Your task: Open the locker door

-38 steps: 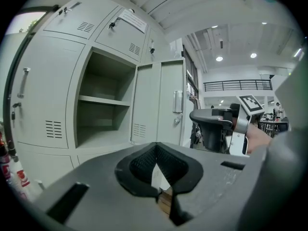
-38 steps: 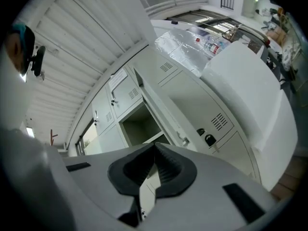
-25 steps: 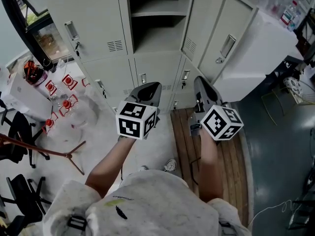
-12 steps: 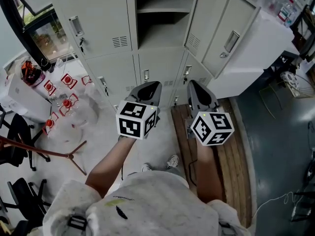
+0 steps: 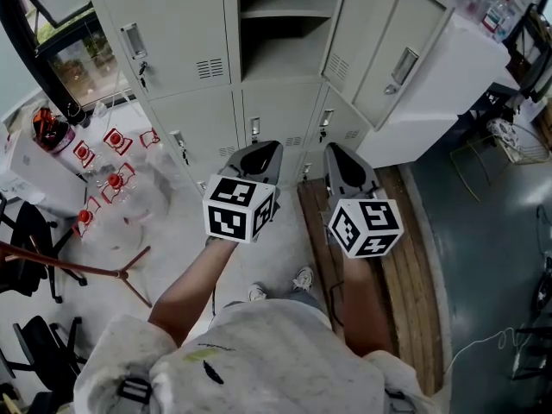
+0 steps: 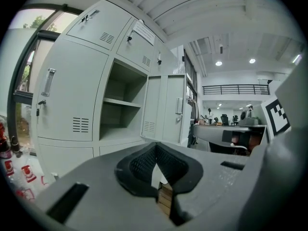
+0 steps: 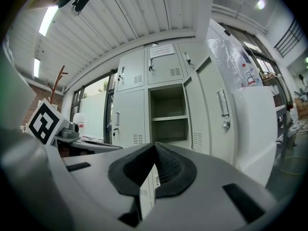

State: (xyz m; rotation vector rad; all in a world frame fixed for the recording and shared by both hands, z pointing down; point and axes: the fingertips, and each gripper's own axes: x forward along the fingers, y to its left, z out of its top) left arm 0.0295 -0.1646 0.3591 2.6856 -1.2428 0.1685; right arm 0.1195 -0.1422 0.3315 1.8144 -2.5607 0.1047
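Note:
The grey locker bank fills the top of the head view. Its middle compartment (image 5: 280, 24) stands open, with a shelf inside and the door (image 5: 392, 54) swung out to the right. My left gripper (image 5: 259, 158) and right gripper (image 5: 341, 164) hang side by side in front of the lower lockers, apart from them, both shut on nothing. In the left gripper view the jaws (image 6: 157, 148) meet below the open compartment (image 6: 120, 109). The right gripper view has the jaws (image 7: 155, 148) closed beneath the compartment (image 7: 168, 112) and its door (image 7: 219, 112).
A white cabinet (image 5: 448, 84) stands right of the open door. Wooden floor boards (image 5: 405, 257) lie under my right arm. Bottles with red labels (image 5: 112, 179), black chairs (image 5: 26, 231) and a wooden stand (image 5: 86, 270) crowd the left. Closed lockers (image 5: 168, 33) flank the open one.
My right gripper has shifted left toward the left gripper and rolled, so its marker cube sits squarer. The left gripper has hardly moved in the picture.

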